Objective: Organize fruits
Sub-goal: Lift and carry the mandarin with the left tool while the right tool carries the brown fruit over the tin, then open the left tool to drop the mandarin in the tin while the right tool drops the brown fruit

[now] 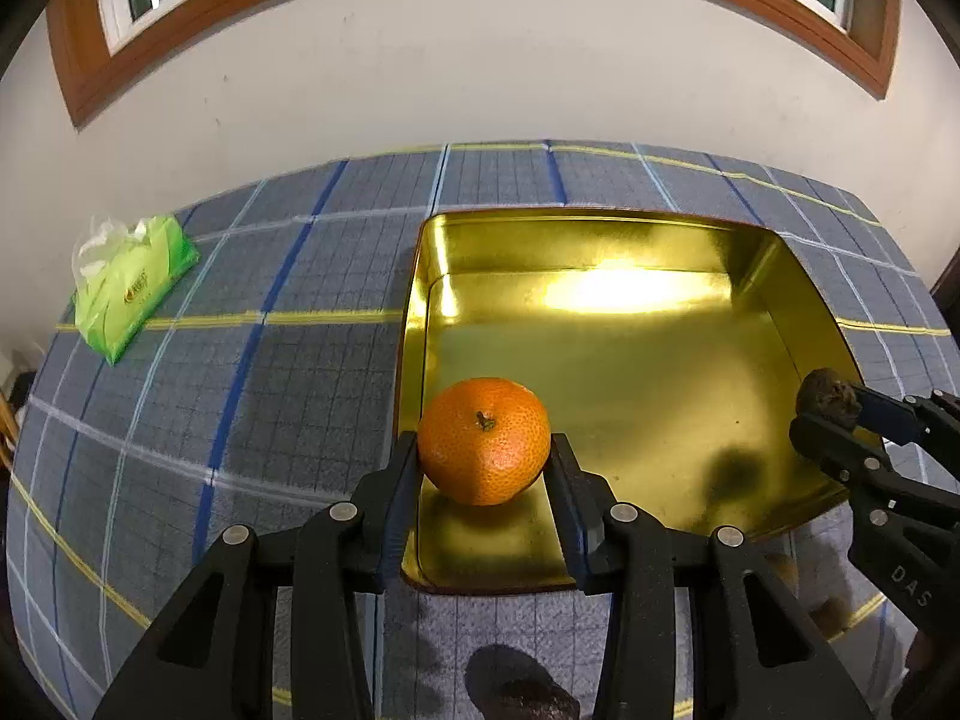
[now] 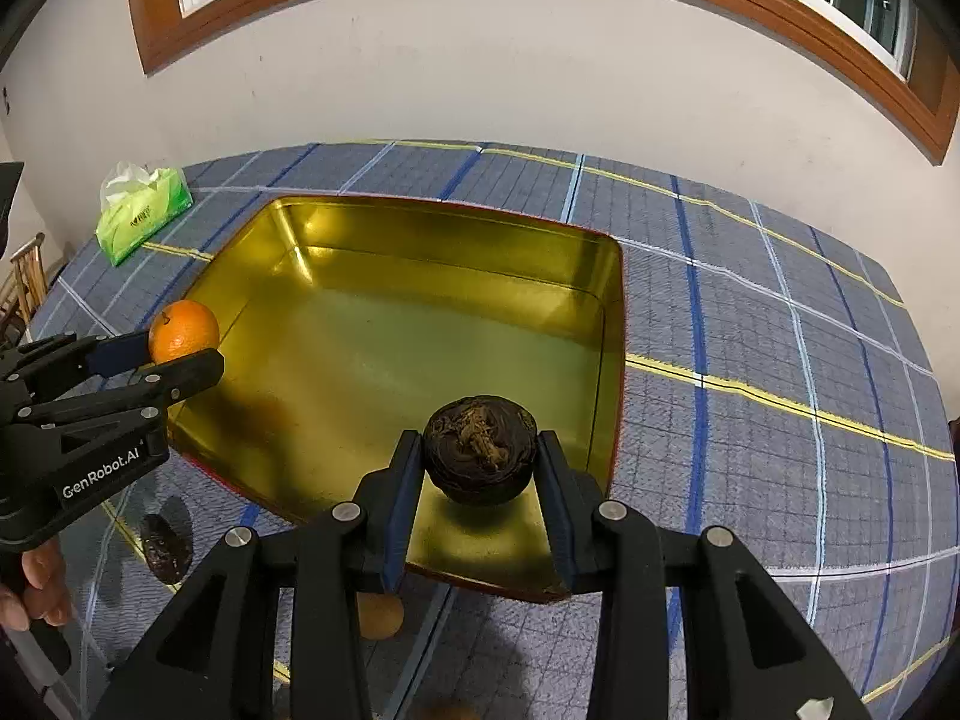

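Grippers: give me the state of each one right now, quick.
Left gripper: closed on the orange, held over the gold tray.
Right gripper: closed on a dark, wrinkled round fruit, also over the tray.

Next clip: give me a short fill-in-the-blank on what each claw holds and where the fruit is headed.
1. The left claw is shut on an ____ fruit.
2. The right claw grips a dark, wrinkled fruit above the ____ tray.
3. The tray has ____ fruit lying in it yet.
4. The tissue pack by the table's far left corner is ____.

Missing words: orange; gold; no; green
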The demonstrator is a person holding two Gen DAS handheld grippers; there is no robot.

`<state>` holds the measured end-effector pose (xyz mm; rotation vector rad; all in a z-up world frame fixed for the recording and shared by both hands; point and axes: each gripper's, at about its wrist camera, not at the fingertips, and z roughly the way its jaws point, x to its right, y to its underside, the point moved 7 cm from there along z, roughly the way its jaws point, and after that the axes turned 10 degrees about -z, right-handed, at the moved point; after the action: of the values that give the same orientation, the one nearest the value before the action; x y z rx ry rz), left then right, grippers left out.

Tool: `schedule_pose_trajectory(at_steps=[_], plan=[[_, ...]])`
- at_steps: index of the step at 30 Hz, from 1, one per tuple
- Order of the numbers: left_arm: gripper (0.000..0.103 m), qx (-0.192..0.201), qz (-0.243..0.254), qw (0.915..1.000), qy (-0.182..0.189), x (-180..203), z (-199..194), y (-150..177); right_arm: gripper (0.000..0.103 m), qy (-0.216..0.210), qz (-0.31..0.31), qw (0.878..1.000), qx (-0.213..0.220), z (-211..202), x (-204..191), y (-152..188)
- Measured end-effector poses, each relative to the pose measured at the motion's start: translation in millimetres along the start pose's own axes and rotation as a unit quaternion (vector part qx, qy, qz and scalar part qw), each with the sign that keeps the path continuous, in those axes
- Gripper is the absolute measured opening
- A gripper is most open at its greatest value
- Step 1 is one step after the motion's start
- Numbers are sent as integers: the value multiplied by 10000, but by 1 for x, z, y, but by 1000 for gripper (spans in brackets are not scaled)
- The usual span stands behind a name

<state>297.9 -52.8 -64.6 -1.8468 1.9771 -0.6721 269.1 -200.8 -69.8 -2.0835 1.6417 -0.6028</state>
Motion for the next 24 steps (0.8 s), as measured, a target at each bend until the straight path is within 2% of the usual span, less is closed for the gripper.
schedule_pose_trajectory(at_steps=[7,10,24], plan=[[42,-112,209,9997,-72,9,5,5,35,11,-30,9999,-107,9,-2,1],[42,-266,153,9995,-85,9,11,9,35,22,-41,9998,-189,13,-3,3],[42,-295,93,9995,-105,9,10,15,36,-12,34,9998,-218,11,-1,8]])
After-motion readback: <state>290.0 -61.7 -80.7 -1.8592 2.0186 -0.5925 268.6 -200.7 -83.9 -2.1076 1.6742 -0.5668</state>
